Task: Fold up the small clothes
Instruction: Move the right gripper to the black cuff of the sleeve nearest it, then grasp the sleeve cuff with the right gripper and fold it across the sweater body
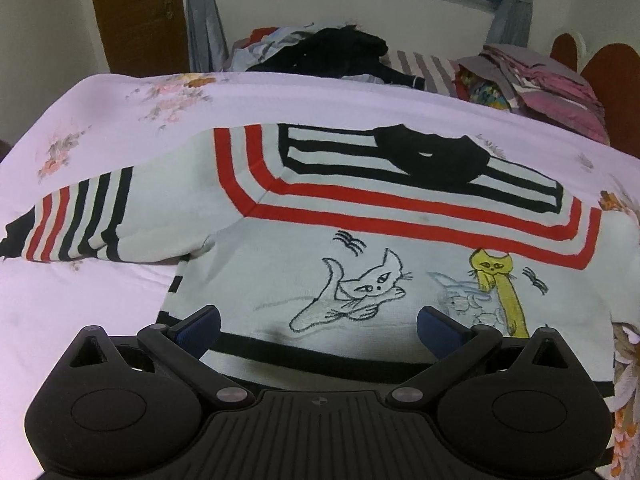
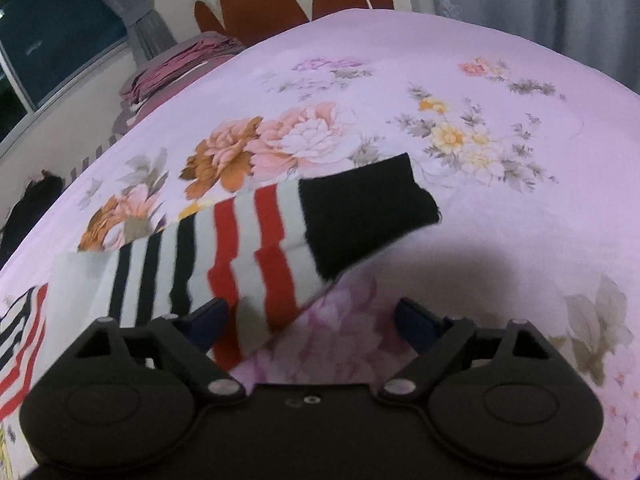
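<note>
A small white sweater (image 1: 280, 256) with red and black stripes, a black collar and drawn cats lies flat on the pink floral bedsheet (image 1: 120, 120). Its left sleeve (image 1: 80, 220) stretches out to the left. My left gripper (image 1: 318, 326) is open and empty, hovering over the sweater's bottom hem. In the right wrist view the sweater's other sleeve (image 2: 256, 248), striped with a black cuff (image 2: 364, 216), lies on the sheet (image 2: 480, 200). My right gripper (image 2: 312, 320) is open over the sleeve's near edge, with the left fingertip (image 2: 208, 316) above the fabric; I cannot tell if it touches.
A heap of dark and mixed clothes (image 1: 336, 52) lies at the far side of the bed. A stack of folded pink and grey cloth (image 1: 552, 84) sits at the far right, also in the right wrist view (image 2: 180, 68). A headboard (image 2: 280, 4), curtains and a window stand behind.
</note>
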Available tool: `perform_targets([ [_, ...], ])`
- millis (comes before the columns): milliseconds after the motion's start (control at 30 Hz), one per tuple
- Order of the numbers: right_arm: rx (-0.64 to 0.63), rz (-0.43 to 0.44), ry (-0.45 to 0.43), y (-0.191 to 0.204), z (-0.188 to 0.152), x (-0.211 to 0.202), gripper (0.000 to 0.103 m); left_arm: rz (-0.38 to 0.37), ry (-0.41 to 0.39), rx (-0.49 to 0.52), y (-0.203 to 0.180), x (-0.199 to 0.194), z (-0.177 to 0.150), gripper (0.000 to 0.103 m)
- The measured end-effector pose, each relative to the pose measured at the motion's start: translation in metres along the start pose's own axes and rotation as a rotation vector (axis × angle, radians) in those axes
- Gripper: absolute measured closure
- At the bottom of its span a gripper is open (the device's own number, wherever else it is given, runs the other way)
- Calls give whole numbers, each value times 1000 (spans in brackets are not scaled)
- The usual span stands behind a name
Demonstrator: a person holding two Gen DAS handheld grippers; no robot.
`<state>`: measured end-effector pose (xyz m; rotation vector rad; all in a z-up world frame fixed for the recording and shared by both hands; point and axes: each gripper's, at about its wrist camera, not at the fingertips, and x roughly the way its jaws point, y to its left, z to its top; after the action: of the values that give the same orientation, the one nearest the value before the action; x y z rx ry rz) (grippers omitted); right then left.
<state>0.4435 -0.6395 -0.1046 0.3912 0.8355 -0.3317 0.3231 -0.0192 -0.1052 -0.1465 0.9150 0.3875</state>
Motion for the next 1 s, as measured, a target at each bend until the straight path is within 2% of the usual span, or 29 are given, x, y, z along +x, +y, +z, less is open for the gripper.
perform_targets([
  [67, -16, -19, -20, 2, 3, 5, 19, 8, 2, -3, 1, 1, 0, 0],
  [167, -31, -37, -54, 5, 6, 8, 37, 11, 17, -10, 3, 3, 1, 0],
  [200, -34, -33, -63, 4, 7, 7, 52, 7, 22, -18, 5, 4, 2, 0],
  [267, -37, -10, -71, 3, 10, 7, 72, 3, 30, -31, 7, 6, 3, 0],
  [433, -62, 21, -78, 6, 13, 4, 93, 9, 20, -25, 7, 5, 7, 0],
  [567, -89, 50, -122, 13, 16, -12, 94, -1, 4, -11, 6, 1, 10, 0],
  [733, -186, 108, -192, 42, 17, -37, 94, -19, -39, 32, 5, -3, 12, 0],
  [900, -287, 220, -244, 94, 12, -66, 95, -76, -38, 40, 14, -3, 15, 0],
  [1000, -346, 311, -250, 136, -1, -82, 95, -82, -62, 35, 24, -4, 16, 0],
])
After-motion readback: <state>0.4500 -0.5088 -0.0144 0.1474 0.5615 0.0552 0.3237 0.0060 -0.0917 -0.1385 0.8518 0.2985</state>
